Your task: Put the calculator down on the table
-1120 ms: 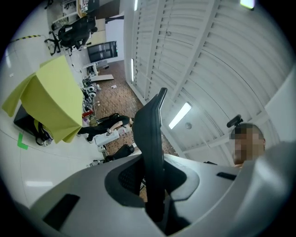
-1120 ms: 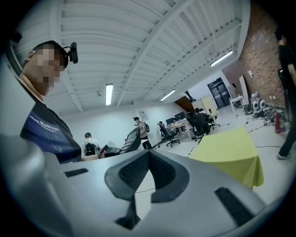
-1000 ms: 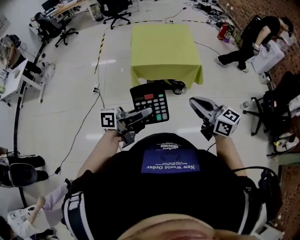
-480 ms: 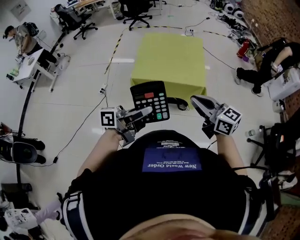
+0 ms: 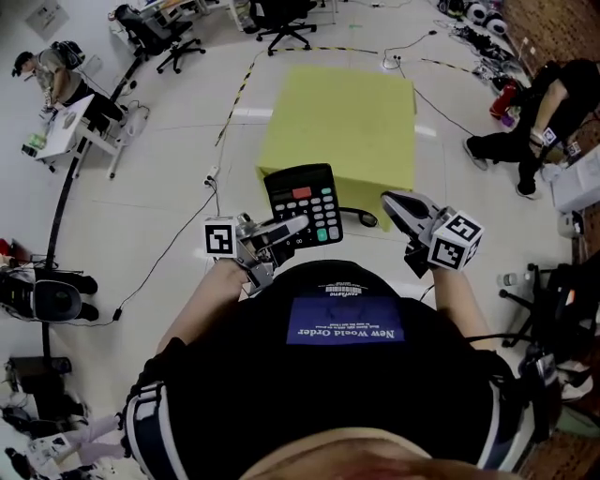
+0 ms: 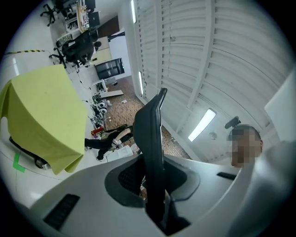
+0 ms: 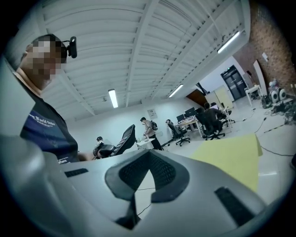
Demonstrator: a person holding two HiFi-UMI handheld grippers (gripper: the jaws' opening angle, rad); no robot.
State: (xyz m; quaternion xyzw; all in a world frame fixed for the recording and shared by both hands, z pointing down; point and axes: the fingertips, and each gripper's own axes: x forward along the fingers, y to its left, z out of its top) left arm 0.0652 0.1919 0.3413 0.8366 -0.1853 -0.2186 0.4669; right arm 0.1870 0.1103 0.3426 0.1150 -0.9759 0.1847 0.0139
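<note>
A black calculator (image 5: 303, 204) with a red key and a green key is held up at chest height, with my left gripper (image 5: 286, 228) shut on its near edge. In the left gripper view the calculator (image 6: 155, 152) stands edge-on between the jaws. My right gripper (image 5: 400, 208) hovers to the right of it, shut with nothing in it; its pads (image 7: 159, 173) meet at the base. The table (image 5: 347, 122), draped in a yellow-green cloth, stands just ahead on the white floor, and its cloth (image 6: 41, 115) also shows at the left of the left gripper view.
Black office chairs (image 5: 281, 14) stand beyond the table. A person works at a white desk (image 5: 70, 127) at far left, and another sits at far right (image 5: 544, 103). A cable (image 5: 178, 234) runs over the floor at left. A dark object (image 5: 361, 217) lies at the table's near foot.
The table has come closer and now lies just beyond the calculator. Both grippers keep the same pose in front of the body, the left still holding the calculator.
</note>
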